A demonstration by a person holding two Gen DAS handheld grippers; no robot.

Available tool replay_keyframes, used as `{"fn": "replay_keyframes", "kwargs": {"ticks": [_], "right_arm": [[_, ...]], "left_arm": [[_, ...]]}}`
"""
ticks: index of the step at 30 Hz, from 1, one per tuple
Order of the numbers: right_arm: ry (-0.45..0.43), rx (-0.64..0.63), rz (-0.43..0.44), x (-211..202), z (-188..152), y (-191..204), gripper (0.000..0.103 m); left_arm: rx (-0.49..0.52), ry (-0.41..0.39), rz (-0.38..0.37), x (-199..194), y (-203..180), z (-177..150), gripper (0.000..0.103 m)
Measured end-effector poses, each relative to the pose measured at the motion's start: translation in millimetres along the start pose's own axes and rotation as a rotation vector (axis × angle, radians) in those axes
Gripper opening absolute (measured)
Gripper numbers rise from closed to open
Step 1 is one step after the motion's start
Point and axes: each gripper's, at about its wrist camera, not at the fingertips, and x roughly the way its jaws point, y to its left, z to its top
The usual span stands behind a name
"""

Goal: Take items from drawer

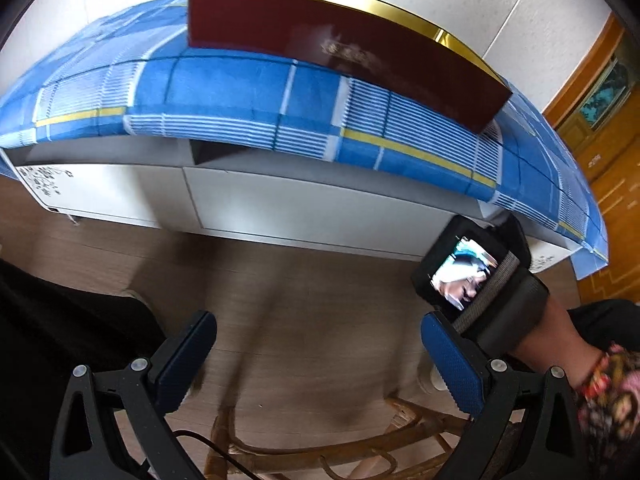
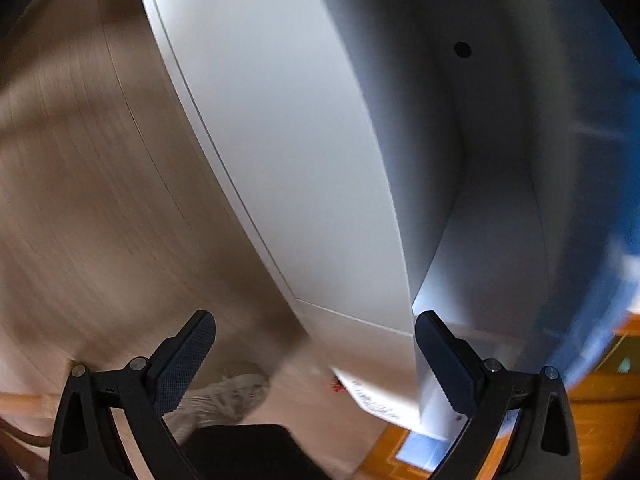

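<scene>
Beside the right gripper [image 2: 316, 354], jaws apart: white drawer [image 2: 472, 248], interior bare; left gripper [image 1: 318, 356] likewise spread.

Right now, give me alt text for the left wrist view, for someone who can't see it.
An open, empty left hand-held gripper points at a low white cabinet draped with a blue checked cloth, a dark red box on top. At right, a camera is strapped to the person's wrist, over wood flooring.

Blue checked cloth [image 1: 224, 84] with yellow stripes, maroon box [image 1: 340, 56], white drawer [image 1: 312, 204]
</scene>
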Motion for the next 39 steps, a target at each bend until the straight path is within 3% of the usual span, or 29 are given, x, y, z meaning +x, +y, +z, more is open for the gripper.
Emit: {"fn": "replay_keyframes", "kwargs": {"ticks": [3, 7, 17, 22, 31, 33, 36, 39], "right_arm": [[-0.012, 0.009, 0.024, 12.2, 4.8, -6.1, 0.102], [-0.063, -0.027, -0.004, 21.3, 13.7, -1.1, 0.102], [-0.088, -0.096, 0.016, 41.5, 18.7, -0.9, 0.103], [-0.109, -0.103, 0.077, 49.4, 13.8, -5.0, 0.103], [-0.121, -0.134, 0.068, 48.4, 8.0, 3.4, 0.103], [-0.117, -0.148, 0.056, 42.9, 7.3, 7.1, 0.103], [-0.115, -0.167, 0.047, 36.6, 4.3, 12.0, 0.103], [-0.116, -0.17, 0.048, 35.2, 1.6, 14.7, 0.103]], "left_arm": [[-0.019, 0.059, -0.055, 11.2, -1.5, -2.7, 0.103], [-0.011, 0.117, -0.027, 21.0, -3.8, -7.5, 0.103], [-0.046, 0.156, -0.022, 30.7, 3.5, -9.3, 0.103], [-0.023, 0.137, -0.007, 24.3, -0.9, -10.0, 0.103], [0.001, 0.073, -0.037, 11.6, -2.0, -1.6, 0.103], [0.039, 0.049, -0.044, 7.5, -5.7, 2.3, 0.103], [0.152, 0.015, 0.007, 9.0, -15.3, 10.5, 0.103], [0.302, 0.092, 0.086, 34.0, -24.0, 21.2, 0.103]]}}
